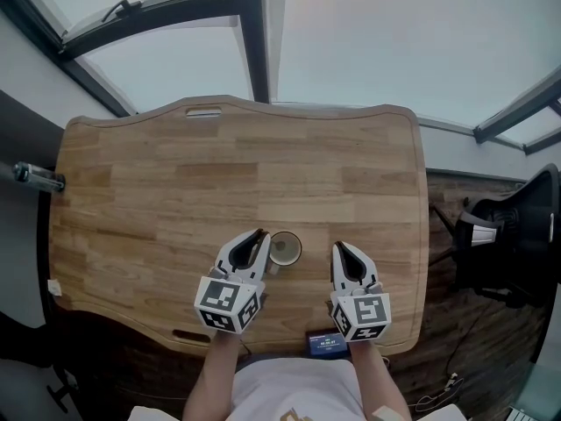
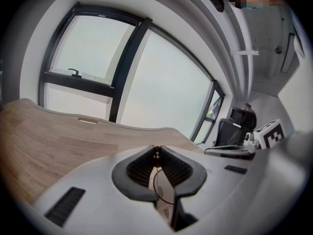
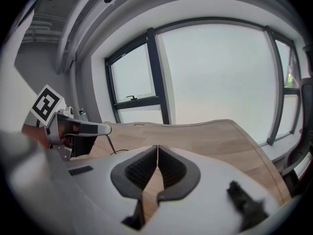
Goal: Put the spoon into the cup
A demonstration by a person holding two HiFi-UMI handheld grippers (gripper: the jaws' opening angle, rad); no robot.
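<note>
A pale cup (image 1: 285, 249) stands on the wooden table (image 1: 175, 191), near its front edge and between my two grippers. My left gripper (image 1: 260, 235) is just left of the cup, shut on the thin handle of the spoon (image 3: 111, 146). The spoon hangs down from the left gripper's fingertips (image 3: 100, 129) toward the cup's rim. In the left gripper view the spoon's end (image 2: 157, 154) sits pinched at the left gripper (image 2: 157, 148), with a curve of the rim below it. The spoon's bowl is hidden. My right gripper (image 1: 340, 248) (image 3: 157, 147) is shut and empty, right of the cup.
A small dark device with a blue screen (image 1: 327, 342) lies at the table's front edge by my body. A black chair (image 1: 517, 235) stands off the right end. A bottle-like object (image 1: 35, 176) sticks out at the left edge. Large windows lie beyond the far edge.
</note>
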